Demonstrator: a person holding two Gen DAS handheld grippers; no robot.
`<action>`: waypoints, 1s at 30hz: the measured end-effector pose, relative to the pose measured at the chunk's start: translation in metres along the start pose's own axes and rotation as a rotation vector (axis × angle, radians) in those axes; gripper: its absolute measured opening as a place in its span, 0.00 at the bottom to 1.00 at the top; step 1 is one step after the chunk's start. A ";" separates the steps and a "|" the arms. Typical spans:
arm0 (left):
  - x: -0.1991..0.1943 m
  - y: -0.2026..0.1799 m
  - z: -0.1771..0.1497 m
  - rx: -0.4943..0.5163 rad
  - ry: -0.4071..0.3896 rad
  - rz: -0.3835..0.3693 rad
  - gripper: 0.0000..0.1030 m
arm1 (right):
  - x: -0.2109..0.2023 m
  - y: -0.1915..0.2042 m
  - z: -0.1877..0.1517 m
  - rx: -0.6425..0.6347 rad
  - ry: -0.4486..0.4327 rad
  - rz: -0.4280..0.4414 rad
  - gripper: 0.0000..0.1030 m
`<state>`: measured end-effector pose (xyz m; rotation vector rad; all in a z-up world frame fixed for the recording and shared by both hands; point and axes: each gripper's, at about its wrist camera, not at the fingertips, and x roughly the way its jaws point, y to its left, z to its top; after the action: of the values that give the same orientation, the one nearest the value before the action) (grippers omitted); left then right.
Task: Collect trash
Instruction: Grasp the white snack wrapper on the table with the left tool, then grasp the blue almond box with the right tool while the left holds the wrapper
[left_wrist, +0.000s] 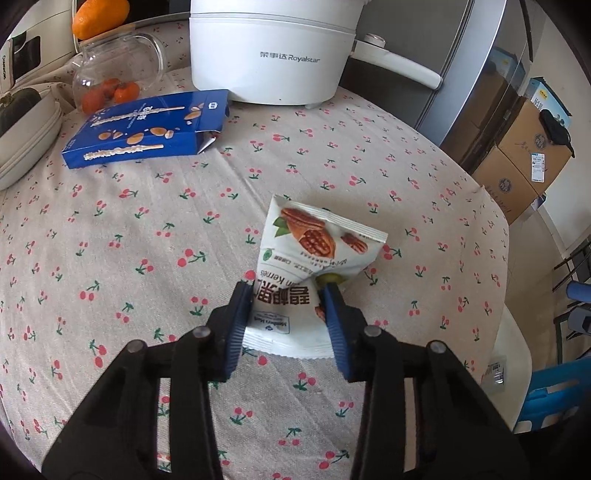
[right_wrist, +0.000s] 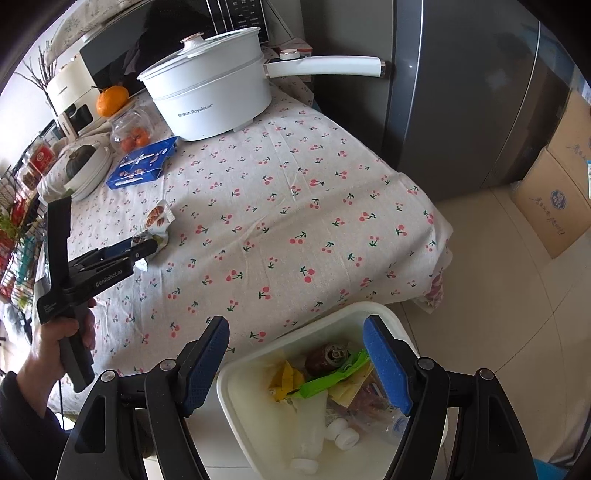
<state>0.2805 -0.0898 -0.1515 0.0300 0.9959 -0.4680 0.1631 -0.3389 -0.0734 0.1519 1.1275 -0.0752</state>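
My left gripper (left_wrist: 288, 291) is shut on a white pecan snack packet (left_wrist: 317, 243), pinching its crumpled lower half just above the cherry-print tablecloth (left_wrist: 147, 229). The same gripper (right_wrist: 153, 245) and packet (right_wrist: 158, 218) show at the left of the right wrist view. My right gripper (right_wrist: 295, 332) is open and empty, held above a white trash bin (right_wrist: 243, 402) beside the table's near edge. The bin holds a can, a green wrapper, yellow scraps and plastic bottles. A blue snack box (left_wrist: 147, 129) lies flat on the table further back; it also shows in the right wrist view (right_wrist: 142, 162).
A white Royalstar electric pot (left_wrist: 273, 51) with a long handle stands at the back of the table. A glass jar of small oranges (left_wrist: 110, 81) and a white bowl (left_wrist: 26, 147) sit at the back left. A grey fridge (right_wrist: 461, 92) and cardboard boxes (right_wrist: 554, 199) stand to the right.
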 end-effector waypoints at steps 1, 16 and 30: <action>-0.002 -0.002 -0.001 0.005 0.003 0.001 0.32 | 0.001 0.000 0.000 0.005 0.002 -0.001 0.74; -0.106 0.104 -0.015 -0.088 -0.050 0.181 0.11 | 0.037 0.099 0.058 -0.141 -0.094 0.192 0.74; -0.123 0.182 -0.047 -0.156 -0.121 0.156 0.10 | 0.171 0.205 0.157 -0.071 -0.183 0.345 0.63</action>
<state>0.2584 0.1300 -0.1120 -0.0597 0.9013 -0.2450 0.4050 -0.1586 -0.1447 0.2686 0.9068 0.2533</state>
